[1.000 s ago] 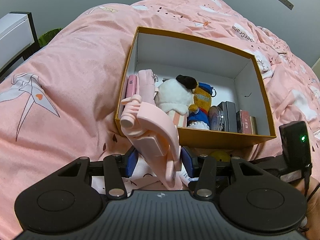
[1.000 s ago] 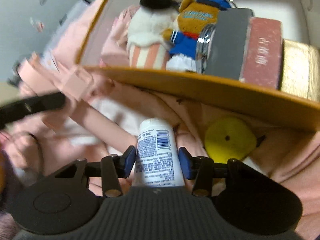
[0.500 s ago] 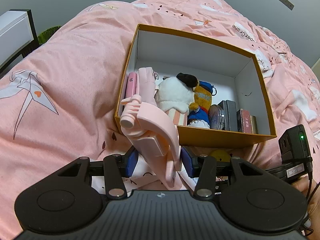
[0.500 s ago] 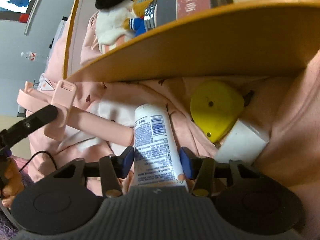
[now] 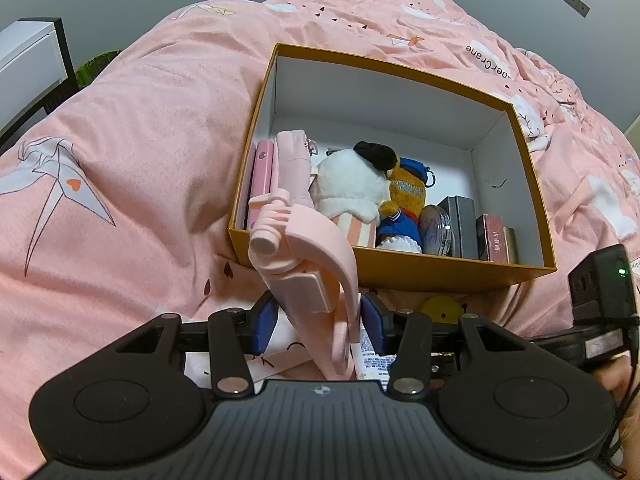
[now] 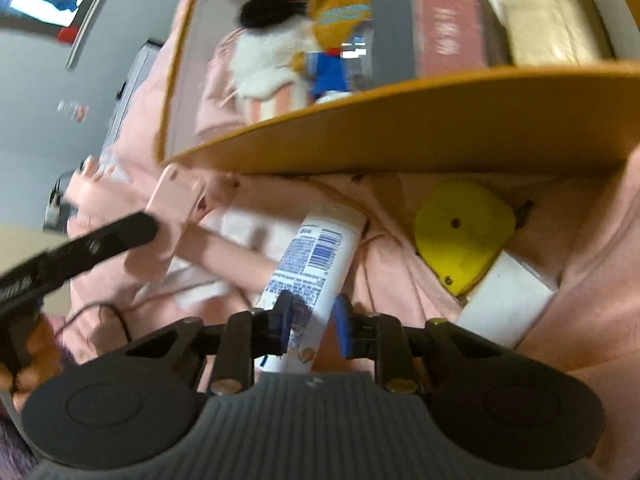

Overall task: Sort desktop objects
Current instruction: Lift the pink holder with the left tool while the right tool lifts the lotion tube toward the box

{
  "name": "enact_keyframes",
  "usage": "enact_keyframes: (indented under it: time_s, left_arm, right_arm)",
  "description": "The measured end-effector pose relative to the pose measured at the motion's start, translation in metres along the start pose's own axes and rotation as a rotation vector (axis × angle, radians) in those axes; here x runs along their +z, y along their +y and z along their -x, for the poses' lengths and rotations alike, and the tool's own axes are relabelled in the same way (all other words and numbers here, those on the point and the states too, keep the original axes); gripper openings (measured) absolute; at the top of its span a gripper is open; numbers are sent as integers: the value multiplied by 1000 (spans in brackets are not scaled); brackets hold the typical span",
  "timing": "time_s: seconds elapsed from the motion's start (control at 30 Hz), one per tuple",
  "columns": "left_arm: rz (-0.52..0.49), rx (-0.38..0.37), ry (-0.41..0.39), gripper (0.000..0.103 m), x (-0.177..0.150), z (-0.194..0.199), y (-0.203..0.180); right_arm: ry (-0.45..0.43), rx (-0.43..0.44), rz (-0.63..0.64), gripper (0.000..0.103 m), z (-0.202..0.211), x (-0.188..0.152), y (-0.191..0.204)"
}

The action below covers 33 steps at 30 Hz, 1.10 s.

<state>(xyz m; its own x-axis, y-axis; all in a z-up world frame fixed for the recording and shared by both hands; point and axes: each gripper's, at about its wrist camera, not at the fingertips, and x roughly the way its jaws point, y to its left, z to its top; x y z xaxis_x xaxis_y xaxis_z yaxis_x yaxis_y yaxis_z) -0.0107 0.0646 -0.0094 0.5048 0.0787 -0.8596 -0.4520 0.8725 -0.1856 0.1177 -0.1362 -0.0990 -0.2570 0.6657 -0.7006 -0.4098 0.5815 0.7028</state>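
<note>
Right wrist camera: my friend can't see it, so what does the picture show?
The right gripper is shut on a white tube with blue print, above a pink blanket. Behind it lie a yellow tape measure and an orange box holding plush toys.

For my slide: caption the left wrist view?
Left gripper holds a pink stand before the open box.

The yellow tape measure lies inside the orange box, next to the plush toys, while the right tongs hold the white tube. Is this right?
Not quite. The right wrist view shows the yellow tape measure outside the orange box, on the pink bedding in front of its near wall. The plush toys are inside the box. The right tongs do hold the white tube.
</note>
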Motion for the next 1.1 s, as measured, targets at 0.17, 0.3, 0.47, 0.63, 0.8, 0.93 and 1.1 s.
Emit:
enact_keyframes:
  time_s: [0.17,0.3,0.47,0.63,0.8,0.93,1.1]
  left_arm:
    - [0,1,6,52,-1,-3,0]
    - [5,3,1,52,-1,-4,1]
    - [6,-5,-11,52,0,-1,1]
    - [-16,-1,-15,52,-1,-4,-2]
    - [-17,-2,-20,52,-1,-3,-2]
    - [-39,-14,-46,51,3,9,-7]
    - [-43,-72,-98,51,13,36,-14]
  right_arm:
    - [15,37,-153,43,-26,2,-16]
    - [21,58,-177,39,-34,0,-14]
    - [-100,21,-72,21,-7,-5,7]
    - [-110,-84,189,20,-5,-12,49]
    - [-101,-166,267,20,-12,-17,62]
    - [-171,-172,281,19,9,-22,68]
    - [-259,-121,301,18,64,-19,74]
